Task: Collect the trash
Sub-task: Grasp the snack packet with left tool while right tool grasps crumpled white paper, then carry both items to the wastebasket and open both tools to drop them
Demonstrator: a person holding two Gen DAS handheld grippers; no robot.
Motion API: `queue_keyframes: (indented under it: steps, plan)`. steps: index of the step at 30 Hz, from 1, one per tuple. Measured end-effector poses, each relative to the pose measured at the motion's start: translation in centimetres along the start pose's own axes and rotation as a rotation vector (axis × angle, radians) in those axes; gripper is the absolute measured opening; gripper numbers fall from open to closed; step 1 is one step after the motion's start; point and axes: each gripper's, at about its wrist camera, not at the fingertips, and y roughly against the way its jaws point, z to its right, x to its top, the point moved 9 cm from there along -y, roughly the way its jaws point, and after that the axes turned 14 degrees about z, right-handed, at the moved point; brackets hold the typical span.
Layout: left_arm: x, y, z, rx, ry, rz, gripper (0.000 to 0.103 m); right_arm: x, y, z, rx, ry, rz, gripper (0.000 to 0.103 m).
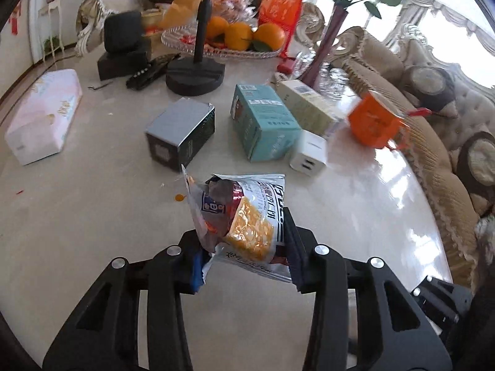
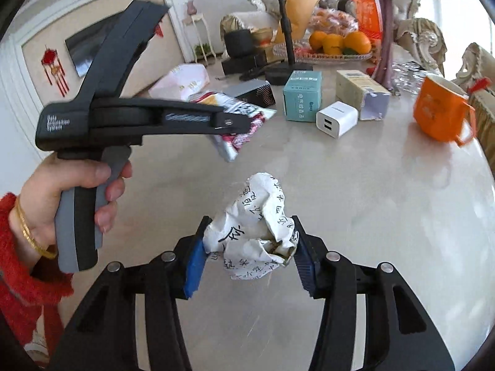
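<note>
My left gripper is shut on a crumpled snack wrapper and holds it above the marble table. In the right wrist view the left gripper shows from the side with the wrapper sticking out of its jaws. My right gripper is shut on a crumpled ball of white paper with black characters, held above the table.
On the table stand a teal box, a grey box, a cream box, a white charger, an orange mug, a tissue pack, a black stand and a fruit tray. A sofa runs along the right.
</note>
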Motion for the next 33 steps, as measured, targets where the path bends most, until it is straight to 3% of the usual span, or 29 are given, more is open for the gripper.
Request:
queue_keyframes:
  steps: [4, 9, 17, 21, 25, 28, 33]
  plan:
    - [-2.3, 5.1, 0.2, -0.032, -0.049, 0.029, 0.042, -1.9, 4.4, -1.9, 0.027, -0.037, 0.047, 0.048]
    - [-7.8, 12.6, 0.6, -0.094, -0.078, 0.047, 0.042, -6.3, 10.7, -5.6, 0.073, -0.095, 0.106, 0.048]
    - [-17.7, 24.7, 1.5, -0.216, -0.055, 0.075, 0.041, -14.1, 16.3, -12.7, 0.138, -0.166, 0.102, 0.048]
    - [-23.1, 28.4, 1.3, -0.18, -0.093, 0.073, 0.042, -17.8, 16.7, -14.3, 0.12, -0.198, 0.073, 0.048]
    - [-29.8, 30.2, 0.8, -0.106, -0.18, 0.028, 0.042, -22.8, 15.4, -14.5, 0.068, -0.236, -0.002, 0.048]
    - [-35.7, 29.5, 0.2, -0.074, -0.168, -0.046, 0.042, -26.3, 13.6, -14.6, 0.03, -0.255, -0.077, 0.048]
    - [-42.5, 26.5, -0.1, -0.039, -0.151, -0.133, 0.042, -31.0, 10.6, -14.4, -0.008, -0.268, -0.197, 0.048]
